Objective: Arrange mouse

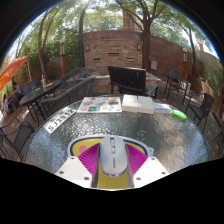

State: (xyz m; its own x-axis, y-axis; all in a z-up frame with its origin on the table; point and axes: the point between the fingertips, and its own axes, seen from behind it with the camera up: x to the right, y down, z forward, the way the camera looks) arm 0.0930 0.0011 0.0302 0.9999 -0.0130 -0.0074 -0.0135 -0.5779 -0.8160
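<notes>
gripper (113, 160) over a round glass patio table (60, 145), outdoors. white computer mouse (113, 153) sits lengthwise between the two fingers, magenta pads (90, 158) close against both of its flanks. fingers read as closed on the mouse; no gap visible either side. cannot tell whether the mouse is lifted or resting on the glass.

ahead of the fingers, well apart: a magazine (99, 104) lying flat, a white box (138, 103) beside it, a ruler-like strip (59, 119) nearer the table's edge, a small green object (179, 114) off to the far side. dark chairs (128, 78) ring the table; brick wall (112, 45) and trees beyond.

judgement: mouse is in hand, placement not yet done.

risks from here:
- smooth curved shell, grip on the flanks only: could squirt forward out of the pads if squeeze loosens or tilts.
- glass top is slick: mouse may skate on release rather than stay where set.
- set-down too hard: knock against glass.
- carrying forward low could clip the magazine or box.
</notes>
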